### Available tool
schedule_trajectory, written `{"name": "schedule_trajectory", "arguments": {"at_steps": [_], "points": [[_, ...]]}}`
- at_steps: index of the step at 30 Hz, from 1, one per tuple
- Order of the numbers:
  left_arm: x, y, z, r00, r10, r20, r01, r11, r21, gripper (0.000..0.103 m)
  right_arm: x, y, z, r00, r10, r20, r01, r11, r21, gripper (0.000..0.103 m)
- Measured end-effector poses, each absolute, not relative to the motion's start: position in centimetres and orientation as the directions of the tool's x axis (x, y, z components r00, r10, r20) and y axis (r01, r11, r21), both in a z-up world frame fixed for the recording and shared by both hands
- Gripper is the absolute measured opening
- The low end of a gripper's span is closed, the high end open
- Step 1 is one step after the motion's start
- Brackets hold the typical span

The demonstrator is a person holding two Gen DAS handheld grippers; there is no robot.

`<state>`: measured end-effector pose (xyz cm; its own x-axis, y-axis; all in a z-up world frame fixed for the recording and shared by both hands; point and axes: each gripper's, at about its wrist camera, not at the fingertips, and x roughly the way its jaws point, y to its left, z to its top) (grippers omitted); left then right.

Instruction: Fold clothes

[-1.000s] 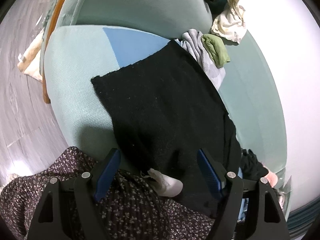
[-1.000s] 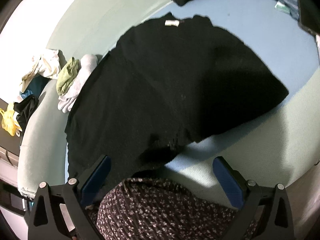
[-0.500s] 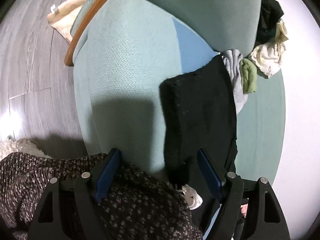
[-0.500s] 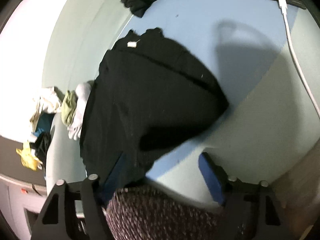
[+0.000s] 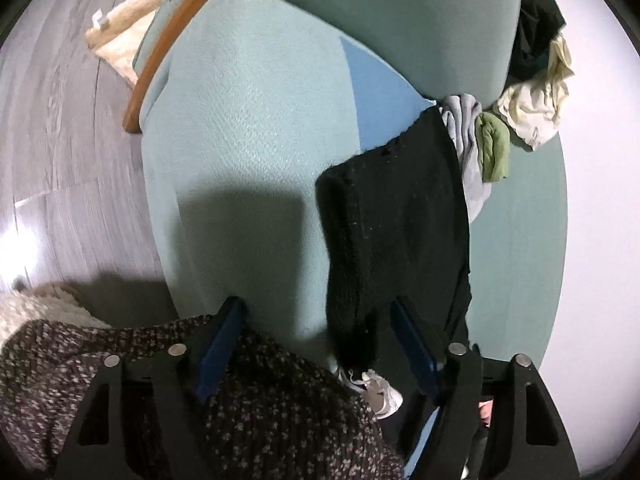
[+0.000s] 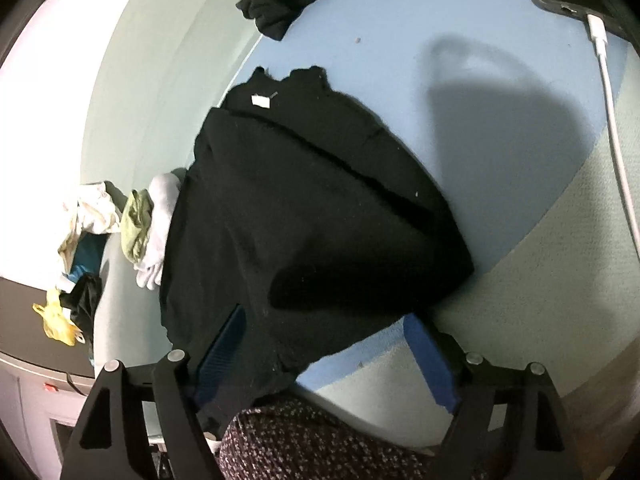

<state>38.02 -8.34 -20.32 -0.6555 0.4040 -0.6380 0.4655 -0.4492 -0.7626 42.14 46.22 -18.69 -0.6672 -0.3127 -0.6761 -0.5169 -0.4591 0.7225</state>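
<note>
The black knitted garment [image 6: 304, 216] is spread on the bed's pale green and blue cover [image 6: 520, 280], its near hem hanging over the near edge. One side is seen doubled over along a diagonal crease, so folding is judged partly done; further folds remain. The left gripper [image 5: 316, 344] and right gripper [image 6: 328, 356] are held with jaws apart, clamping nothing. A pile of loose grey, green and cream clothes [image 5: 492, 144] remains unfolded beside the garment.
</note>
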Motion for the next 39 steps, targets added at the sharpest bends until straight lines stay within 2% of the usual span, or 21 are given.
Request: {"name": "schedule_trajectory", "arguments": {"at_steps": [4,5,8,10,11,12,17,20,24,26,28,30,31,33,35,37,38,39], "points": [[38.4,-6.7,-17.3,-0.704,0.335,-0.626,0.35,-0.603,-0.717,0.067,41.5,46.7,-19.0,-0.655,-0.322,-0.683,-0.533,-0.444,0.72,0.088],[38.1,-6.2,-16.8,-0.702,0.327,-0.633,0.333,-0.635,-0.697,0.067,41.3,46.7,-19.0,-0.655,-0.325,-0.682,-0.534,-0.44,0.723,0.094],[36.7,-5.9,-17.4,-0.669,0.339,-0.661,0.366,-0.624,-0.691,0.067,40.6,46.1,-18.9,-0.655,-0.319,-0.685,-0.521,-0.465,0.715,0.103],[36.2,-6.1,-17.3,-0.68,0.346,-0.647,0.36,-0.611,-0.705,0.067,40.2,45.5,-18.6,-0.634,-0.296,-0.714,-0.522,-0.518,0.678,0.103],[35.8,-6.1,-17.1,-0.683,0.352,-0.64,0.349,-0.612,-0.709,0.064,40.0,45.1,-18.5,-0.625,-0.281,-0.728,-0.521,-0.544,0.657,0.103],[35.3,-6.0,-17.1,-0.673,0.359,-0.647,0.343,-0.624,-0.703,0.056,39.9,44.9,-18.4,-0.622,-0.269,-0.736,-0.52,-0.561,0.644,0.103],[33.6,-5.5,-17.1,-0.636,0.35,-0.687,0.355,-0.659,-0.664,0.039,40.0,45.3,-18.7,-0.65,-0.264,-0.712,-0.525,-0.522,0.672,0.103],[33.4,-5.9,-17.9,-0.631,0.403,-0.662,0.345,-0.62,-0.705,0.017,40.4,46.8,-19.6,-0.685,-0.325,-0.653,-0.514,-0.419,0.748,0.103],[33.7,-6.7,-19.0,-0.637,0.455,-0.623,0.366,-0.533,-0.763,0.008,40.0,48.5,-20.5,-0.669,-0.425,-0.61,-0.521,-0.318,0.793,0.103],[33.8,-6.5,-18.5,-0.632,0.451,-0.63,0.358,-0.55,-0.754,0.006,39.5,49.0,-20.6,-0.652,-0.456,-0.606,-0.541,-0.28,0.793,0.102],[33.7,-6.2,-17.8,-0.63,0.45,-0.633,0.344,-0.569,-0.747,0.006,39.2,49.0,-20.5,-0.646,-0.472,-0.6,-0.536,-0.278,0.797,0.098],[33.4,-5.8,-16.9,-0.638,0.458,-0.619,0.321,-0.573,-0.754,0.006,39.0,48.5,-20.0,-0.635,-0.464,-0.618,-0.512,-0.346,0.786,0.084],[33.4,-5.6,-16.5,-0.641,0.456,-0.617,0.314,-0.578,-0.754,0.006,39.0,48.1,-19.8,-0.63,-0.456,-0.629,-0.499,-0.383,0.777,0.082],[33.3,-5.2,-15.8,-0.649,0.449,-0.615,0.302,-0.59,-0.749,0.006,39.2,47.6,-19.8,-0.631,-0.434,-0.643,-0.481,-0.432,0.763,0.069],[33.5,-4.8,-15.2,-0.661,0.449,-0.601,0.287,-0.589,-0.755,0.006,39.5,47.8,-20.8,-0.65,-0.42,-0.633,-0.494,-0.4,0.772,0.056],[33.7,-4.4,-14.9,-0.662,0.448,-0.601,0.281,-0.595,-0.753,0.006,39.5,48.2,-21.1,-0.654,-0.433,-0.62,-0.487,-0.387,0.783,0.053],[33.6,-4.3,-14.9,-0.662,0.443,-0.604,0.285,-0.597,-0.75,0.006,39.4,48.3,-21.2,-0.644,-0.445,-0.622,-0.482,-0.396,0.782,0.048],[33.6,-4.2,-14.9,-0.662,0.438,-0.608,0.289,-0.6,-0.746,0.006,39.4,48.6,-21.4,-0.636,-0.454,-0.624,-0.489,-0.388,0.781,0.034]]}}
